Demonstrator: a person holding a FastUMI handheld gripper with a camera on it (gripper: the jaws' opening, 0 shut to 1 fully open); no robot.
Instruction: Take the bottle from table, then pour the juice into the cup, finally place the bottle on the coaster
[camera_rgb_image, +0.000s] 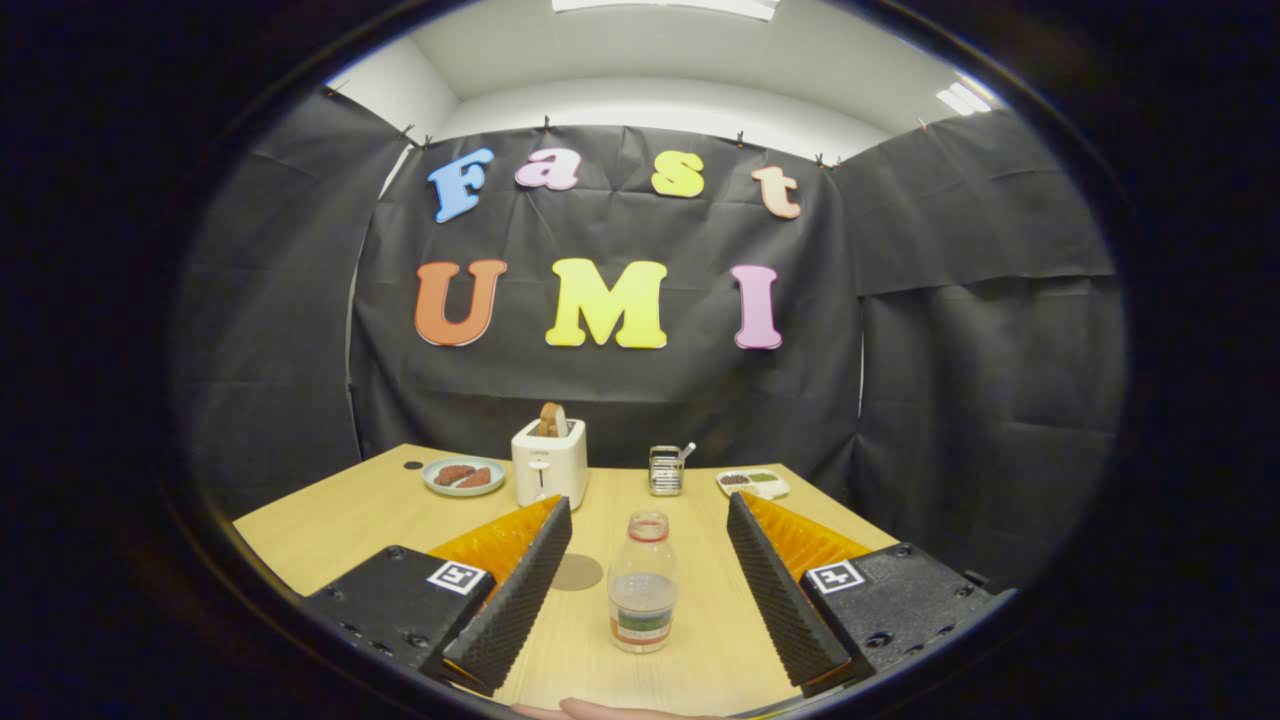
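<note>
A clear plastic bottle (642, 583) with no cap and a little pale juice in its lower half stands upright on the wooden table (350, 515). It stands between the two fingers of my gripper (650, 520), which is open wide; neither finger touches it. A round brown coaster (577, 572) lies flat on the table just left of the bottle, partly hidden behind my left finger (520, 590). I cannot pick out a cup with certainty.
Beyond the fingers, at the back of the table, stand a white toaster (548, 462) with bread in it, a plate (463, 476) with brown food, a small metal holder (666, 470) and a white dish (753, 483).
</note>
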